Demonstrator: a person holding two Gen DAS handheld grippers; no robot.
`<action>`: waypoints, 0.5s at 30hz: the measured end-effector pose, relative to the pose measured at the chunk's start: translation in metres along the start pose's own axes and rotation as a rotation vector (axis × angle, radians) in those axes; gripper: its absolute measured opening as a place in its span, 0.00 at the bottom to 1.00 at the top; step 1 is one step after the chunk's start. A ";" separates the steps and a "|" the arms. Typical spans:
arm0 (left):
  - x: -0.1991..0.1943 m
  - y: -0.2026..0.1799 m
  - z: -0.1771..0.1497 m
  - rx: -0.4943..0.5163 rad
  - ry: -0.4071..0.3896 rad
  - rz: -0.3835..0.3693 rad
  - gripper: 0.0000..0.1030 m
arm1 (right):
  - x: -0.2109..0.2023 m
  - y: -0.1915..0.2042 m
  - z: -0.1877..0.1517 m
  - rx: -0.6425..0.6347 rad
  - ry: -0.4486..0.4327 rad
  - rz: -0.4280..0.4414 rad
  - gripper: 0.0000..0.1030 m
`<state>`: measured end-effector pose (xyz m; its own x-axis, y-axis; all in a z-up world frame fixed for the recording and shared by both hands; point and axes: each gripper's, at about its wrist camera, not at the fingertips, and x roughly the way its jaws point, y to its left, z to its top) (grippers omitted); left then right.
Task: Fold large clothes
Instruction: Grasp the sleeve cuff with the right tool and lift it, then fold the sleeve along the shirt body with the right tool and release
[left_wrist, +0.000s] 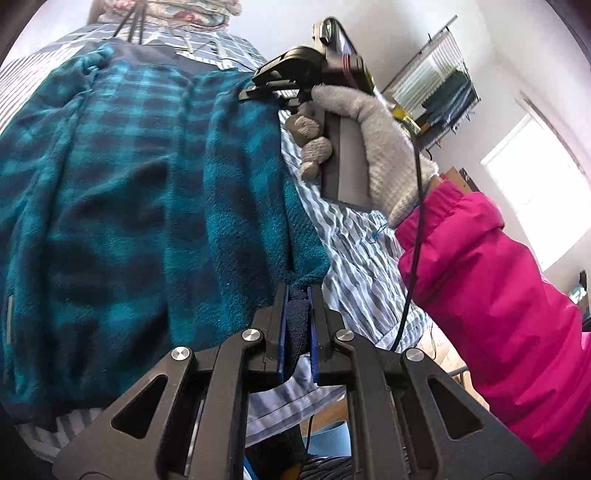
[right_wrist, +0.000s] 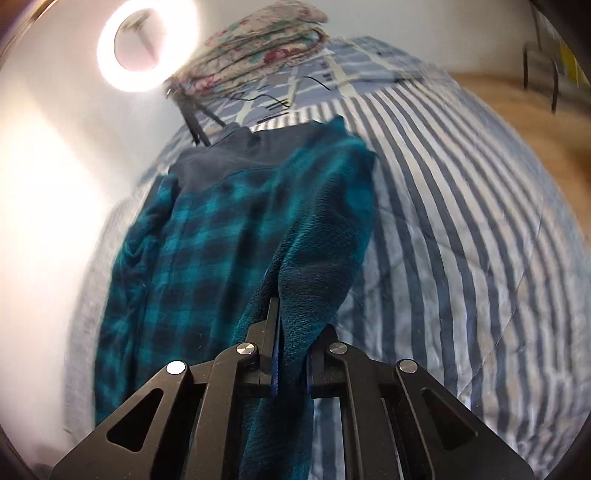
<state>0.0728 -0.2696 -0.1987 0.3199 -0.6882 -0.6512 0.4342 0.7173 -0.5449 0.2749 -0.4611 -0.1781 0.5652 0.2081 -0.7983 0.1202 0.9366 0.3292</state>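
— Where's the fleece?

— The teal checked fleece (left_wrist: 110, 206) lies spread on the striped bedsheet (right_wrist: 461, 229), its dark collar toward the flowered quilt (right_wrist: 258, 40) at the far end.

— And your claws?

— My left claw (left_wrist: 297, 314) is pinched tight on a dark hem fold at the near edge. My right claw (right_wrist: 291, 343) is clamped on a fold of fleece too — the cloth hangs through it.

— Who's holding it?

— My gloved hand (left_wrist: 373, 147), pink sleeve (left_wrist: 498, 295) behind. A ring light (right_wrist: 144, 44) glows by the wall.
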 end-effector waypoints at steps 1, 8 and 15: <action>-0.004 0.004 -0.001 -0.013 -0.005 0.001 0.07 | 0.000 0.009 0.001 -0.031 0.000 -0.022 0.08; -0.026 0.041 -0.011 -0.114 -0.025 0.008 0.07 | 0.016 0.097 -0.003 -0.332 0.008 -0.188 0.07; -0.039 0.069 -0.018 -0.188 -0.039 0.039 0.07 | 0.062 0.176 -0.027 -0.578 0.065 -0.341 0.07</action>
<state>0.0750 -0.1916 -0.2201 0.3677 -0.6606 -0.6546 0.2569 0.7486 -0.6112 0.3090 -0.2760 -0.1828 0.5205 -0.1267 -0.8444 -0.1829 0.9494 -0.2553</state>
